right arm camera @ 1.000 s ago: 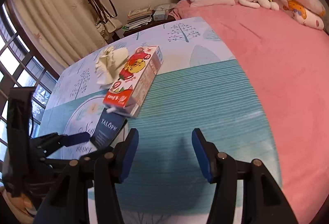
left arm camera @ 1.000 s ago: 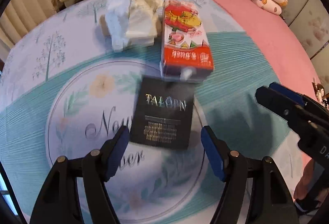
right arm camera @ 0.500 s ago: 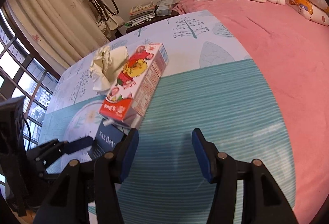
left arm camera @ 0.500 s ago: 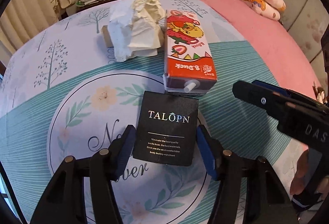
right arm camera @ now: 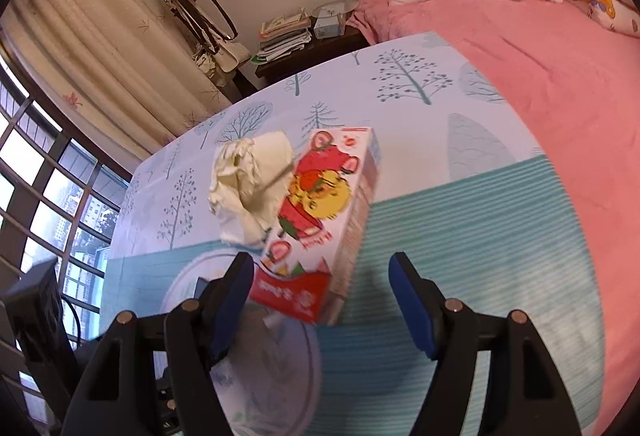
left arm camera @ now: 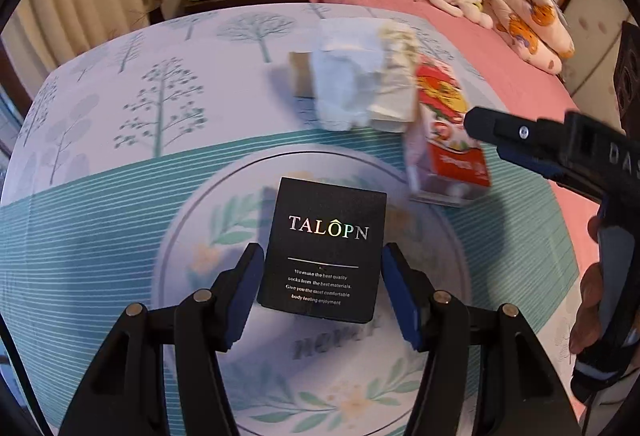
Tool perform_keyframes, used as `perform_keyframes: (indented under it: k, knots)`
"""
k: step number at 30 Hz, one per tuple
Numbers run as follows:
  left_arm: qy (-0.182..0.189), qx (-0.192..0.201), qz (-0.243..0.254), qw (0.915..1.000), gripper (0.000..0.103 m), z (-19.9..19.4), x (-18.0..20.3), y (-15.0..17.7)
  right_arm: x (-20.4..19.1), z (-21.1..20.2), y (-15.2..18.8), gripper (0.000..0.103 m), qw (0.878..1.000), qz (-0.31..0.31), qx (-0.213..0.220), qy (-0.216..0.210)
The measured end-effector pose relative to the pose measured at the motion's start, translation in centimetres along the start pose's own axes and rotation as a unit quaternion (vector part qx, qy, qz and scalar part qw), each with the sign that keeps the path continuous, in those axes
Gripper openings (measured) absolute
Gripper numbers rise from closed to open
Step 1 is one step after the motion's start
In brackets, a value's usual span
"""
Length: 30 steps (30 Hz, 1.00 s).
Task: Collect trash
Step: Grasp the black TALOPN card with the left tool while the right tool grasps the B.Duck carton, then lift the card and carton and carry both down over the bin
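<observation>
A black TALOPN card box (left arm camera: 324, 248) sits between the blue pads of my left gripper (left arm camera: 322, 288), which is shut on it and holds it above the printed bedspread. A red cartoon drink carton (right arm camera: 320, 224) lies on the bedspread; it also shows in the left wrist view (left arm camera: 448, 132). My right gripper (right arm camera: 322, 296) is open, its fingers either side of the carton's near end. It shows from the side in the left wrist view (left arm camera: 520, 144). Crumpled white and cream tissue (right arm camera: 250, 184) lies beside the carton, also in the left wrist view (left arm camera: 364, 84).
A small brown cardboard piece (left arm camera: 300, 76) lies under the tissue. The pink bed cover (right arm camera: 540, 84) with pillow and plush toys is to the right. A nightstand with books (right arm camera: 292, 32) and a window (right arm camera: 44, 196) are at the bed's left.
My left gripper has closed on the black box and lifted it. My right gripper has moved forward and left over the carton's near end.
</observation>
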<state>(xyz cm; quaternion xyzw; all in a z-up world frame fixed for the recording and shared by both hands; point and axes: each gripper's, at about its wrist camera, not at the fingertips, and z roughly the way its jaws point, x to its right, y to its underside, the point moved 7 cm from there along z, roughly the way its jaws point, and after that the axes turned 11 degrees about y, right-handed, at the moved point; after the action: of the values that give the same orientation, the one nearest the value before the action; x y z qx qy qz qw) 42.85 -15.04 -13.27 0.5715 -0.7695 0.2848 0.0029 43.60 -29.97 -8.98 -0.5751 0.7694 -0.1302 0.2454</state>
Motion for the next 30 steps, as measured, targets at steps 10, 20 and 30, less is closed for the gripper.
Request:
perform_keyframes:
  k: [10,20,30]
  knots:
    - [-0.004,0.017,-0.027,0.9995,0.059,-1.2,-3.8,-0.9,-2.4,3.6,-0.9,0.071,0.998,-0.01,-0.033,0.056]
    - [-0.017,0.031,-0.013,0.9993,0.059,-2.8,-3.5,0.0,-1.8,4.1,0.4,0.063,0.995,-0.011,-0.042,0.09]
    - [-0.028,0.062,0.04,0.9969,0.059,-8.5,-0.1,2.5,-1.6,-2.7,3.3,0.059,1.0,0.006,-0.014,0.015]
